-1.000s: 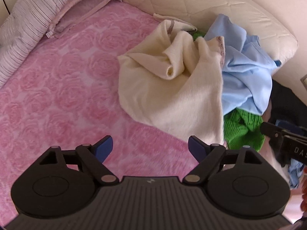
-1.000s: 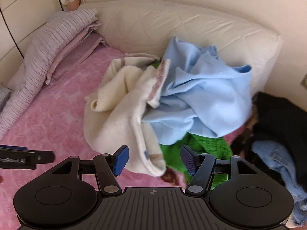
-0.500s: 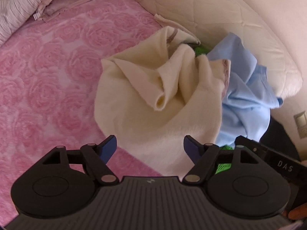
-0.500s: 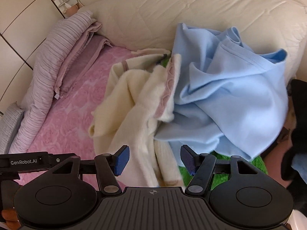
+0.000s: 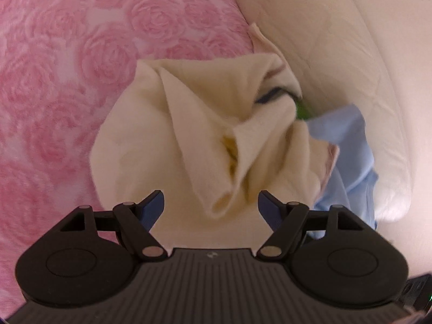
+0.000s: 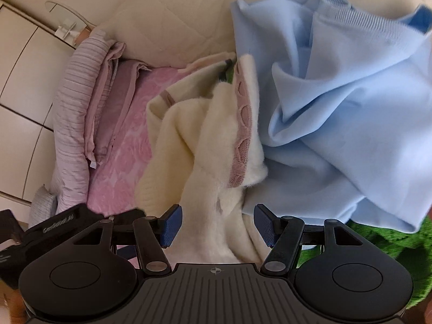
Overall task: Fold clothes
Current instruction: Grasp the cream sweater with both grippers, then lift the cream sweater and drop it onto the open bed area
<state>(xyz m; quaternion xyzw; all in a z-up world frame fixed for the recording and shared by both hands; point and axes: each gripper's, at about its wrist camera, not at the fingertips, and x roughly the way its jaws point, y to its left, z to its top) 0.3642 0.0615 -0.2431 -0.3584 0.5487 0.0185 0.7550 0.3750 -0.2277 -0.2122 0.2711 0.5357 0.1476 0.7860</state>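
A crumpled cream garment [image 5: 205, 145] with a dusty-pink trim lies on the pink rose-patterned bedspread [image 5: 62, 75]. My left gripper [image 5: 212, 210] is open, its blue pads on either side of a fold of the cream fabric. In the right wrist view the cream garment [image 6: 210, 167] lies against a light blue garment [image 6: 337, 124]. My right gripper [image 6: 216, 226] is open just over the cream garment's lower edge. A green knit [image 6: 399, 240] lies under the blue one.
A cream quilted headboard [image 5: 337, 54] curves behind the pile. Striped and mauve folded bedding [image 6: 89, 124] lies at the left along white cupboard doors [image 6: 24, 81]. The left gripper's body [image 6: 54, 224] shows at the lower left of the right wrist view.
Both grippers have moved forward and down onto the clothes pile. The cream garment now fills the space between each pair of open fingers. Neither has closed.
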